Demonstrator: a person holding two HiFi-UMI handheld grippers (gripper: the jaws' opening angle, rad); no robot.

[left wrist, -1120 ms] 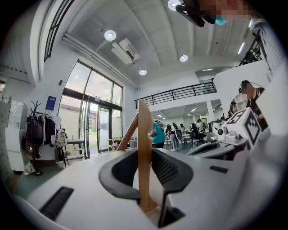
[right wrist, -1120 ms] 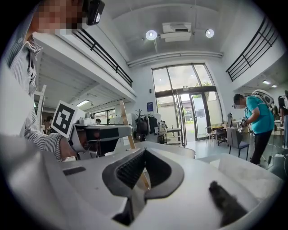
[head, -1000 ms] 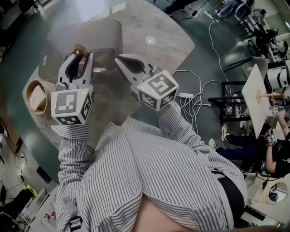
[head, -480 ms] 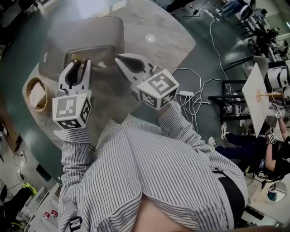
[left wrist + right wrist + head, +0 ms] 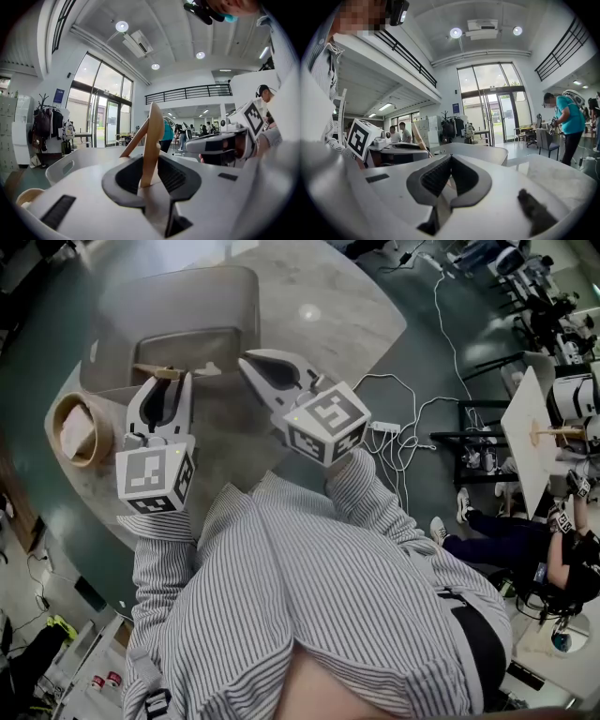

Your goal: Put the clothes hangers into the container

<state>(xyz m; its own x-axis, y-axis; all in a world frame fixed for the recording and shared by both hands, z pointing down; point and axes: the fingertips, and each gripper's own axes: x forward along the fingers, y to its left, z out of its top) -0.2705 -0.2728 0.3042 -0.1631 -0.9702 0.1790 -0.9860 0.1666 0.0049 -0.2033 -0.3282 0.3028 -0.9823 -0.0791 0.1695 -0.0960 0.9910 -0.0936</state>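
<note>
A light wooden clothes hanger is clamped between the jaws of my left gripper, at the near rim of the grey container. In the left gripper view the hanger rises upright from the dark pads, with the container behind it on the left. My right gripper hovers just right of the left one, over the table beside the container. Its jaws meet at the tip with nothing between them. Only part of the hanger shows.
A round wooden bowl sits left of my left gripper near the table's edge. A small white disc lies on the grey table past the container. Cables and a power strip are on the floor to the right.
My left gripper has sunk and come slightly nearer with the hanger, which now sits lower at the container's near rim. The right gripper has stayed put.
</note>
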